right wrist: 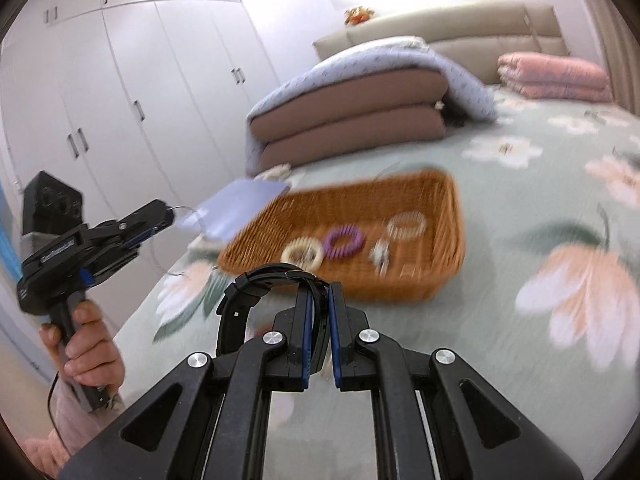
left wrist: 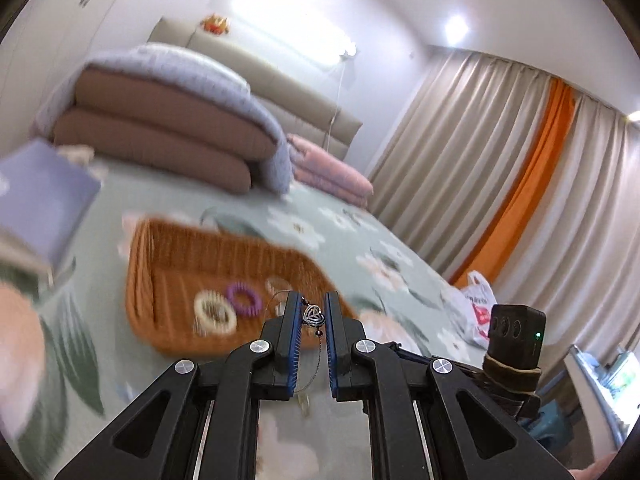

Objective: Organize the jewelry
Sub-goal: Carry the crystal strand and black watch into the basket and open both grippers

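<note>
Ahead of me lie folded quilts on the floral bed, white wardrobes beside it, beige curtains opposite.

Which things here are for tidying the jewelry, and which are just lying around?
For the job:
- thin wire necklace with a silver heart pendant, in the left claw
- black wristwatch, in the right claw
- woven orange basket
- purple ring bracelet
- cream ring bracelet

Just lying about:
- folded brown quilt
- pink blanket
- white plastic bag
</note>
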Available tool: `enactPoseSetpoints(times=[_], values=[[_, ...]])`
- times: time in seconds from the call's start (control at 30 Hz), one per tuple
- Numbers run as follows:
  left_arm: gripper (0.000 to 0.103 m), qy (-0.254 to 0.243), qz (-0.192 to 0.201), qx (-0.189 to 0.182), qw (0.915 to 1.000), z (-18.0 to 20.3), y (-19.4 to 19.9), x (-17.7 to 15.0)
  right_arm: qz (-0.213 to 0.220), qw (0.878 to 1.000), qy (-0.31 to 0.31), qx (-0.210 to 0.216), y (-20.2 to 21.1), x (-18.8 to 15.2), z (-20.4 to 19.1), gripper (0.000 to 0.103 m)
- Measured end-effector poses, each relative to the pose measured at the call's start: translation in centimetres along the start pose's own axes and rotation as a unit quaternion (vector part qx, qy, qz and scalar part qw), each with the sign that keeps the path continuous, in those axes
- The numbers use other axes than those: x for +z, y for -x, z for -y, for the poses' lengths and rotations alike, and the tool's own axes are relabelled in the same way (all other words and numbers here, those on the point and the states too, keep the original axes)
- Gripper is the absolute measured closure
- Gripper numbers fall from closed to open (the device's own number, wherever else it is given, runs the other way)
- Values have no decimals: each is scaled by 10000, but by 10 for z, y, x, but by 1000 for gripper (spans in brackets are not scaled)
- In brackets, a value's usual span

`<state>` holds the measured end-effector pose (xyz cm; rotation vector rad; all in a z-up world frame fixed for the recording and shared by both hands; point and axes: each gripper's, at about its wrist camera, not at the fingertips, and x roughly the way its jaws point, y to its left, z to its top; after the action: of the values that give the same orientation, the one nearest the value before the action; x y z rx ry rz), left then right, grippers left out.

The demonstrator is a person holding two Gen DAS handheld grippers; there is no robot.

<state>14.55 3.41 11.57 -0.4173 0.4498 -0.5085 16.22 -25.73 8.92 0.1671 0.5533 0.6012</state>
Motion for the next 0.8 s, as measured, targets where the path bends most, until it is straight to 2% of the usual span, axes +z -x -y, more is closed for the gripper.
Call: enactPoseSetpoints(times=[0.1, 0.17, 0.2, 0.33, 0.4, 0.53, 0.8], values=[[92, -162, 86, 223, 9996, 0, -13, 21, 188, 9992, 118, -324, -15, 31, -3, 93], [92, -286, 120, 678, 9972, -6, -31, 33, 224, 9982, 161, -533, -29, 46, -1, 93], [92, -297, 122, 784, 9964, -10, -39, 37, 221, 9973, 123, -686, -39, 53, 3, 93], [92, -211, -50, 1094, 9938, -37, -82, 40, 374, 9919, 70, -1211, -64, 61, 15, 93], [92, -218, -197, 1202, 9923, -48, -98, 32, 277, 9918, -9, -1248, -78, 56, 25, 92], [91, -320, -460, 1415, 9883, -59, -117, 16, -233, 9913, -244, -1269, -108, 47, 44, 92], [91, -261, -660, 1382, 9879, -64, -125, 5, -583, 9897, -292, -1275, -122, 35, 50, 92]])
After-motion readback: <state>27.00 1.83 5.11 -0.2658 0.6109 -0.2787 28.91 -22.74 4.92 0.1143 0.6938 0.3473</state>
